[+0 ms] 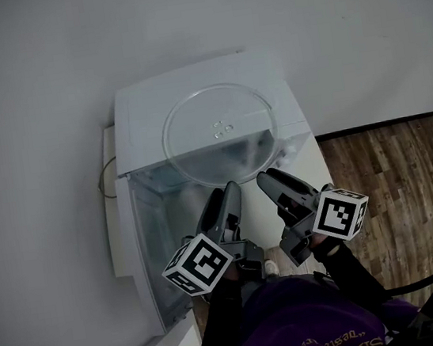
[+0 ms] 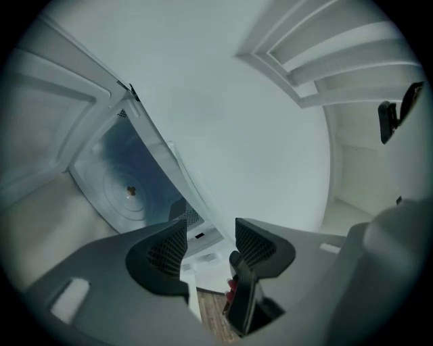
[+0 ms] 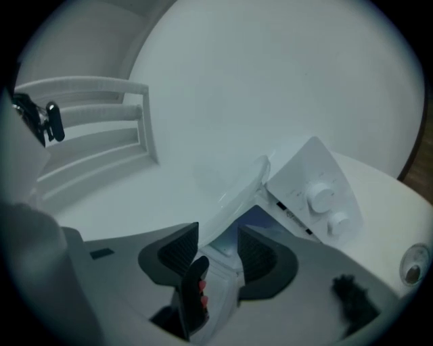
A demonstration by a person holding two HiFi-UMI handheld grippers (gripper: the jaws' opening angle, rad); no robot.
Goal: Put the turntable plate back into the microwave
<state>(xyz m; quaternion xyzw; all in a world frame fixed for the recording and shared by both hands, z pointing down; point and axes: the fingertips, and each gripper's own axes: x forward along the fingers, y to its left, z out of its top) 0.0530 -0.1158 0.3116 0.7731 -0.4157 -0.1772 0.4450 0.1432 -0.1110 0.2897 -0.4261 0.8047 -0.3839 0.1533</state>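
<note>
The clear glass turntable plate (image 1: 221,131) lies flat on top of the white microwave (image 1: 144,110) and overhangs its front edge. The microwave door (image 1: 144,254) hangs open at the left. Inside the cavity the drive hub (image 2: 130,191) shows on the floor. My left gripper (image 1: 231,190) (image 2: 211,246) is open in front of the opening, nothing between its pads. My right gripper (image 1: 269,177) (image 3: 218,253) is open too, just below the plate's rim (image 3: 238,191), which it does not touch. To its right are the control knobs (image 3: 323,198).
The microwave stands on a white counter (image 1: 117,222) against a pale wall. A cable (image 1: 105,178) runs at its left side. Wood floor (image 1: 396,171) lies to the right. A white panelled door (image 2: 338,61) with a dark handle (image 2: 396,111) is at the side.
</note>
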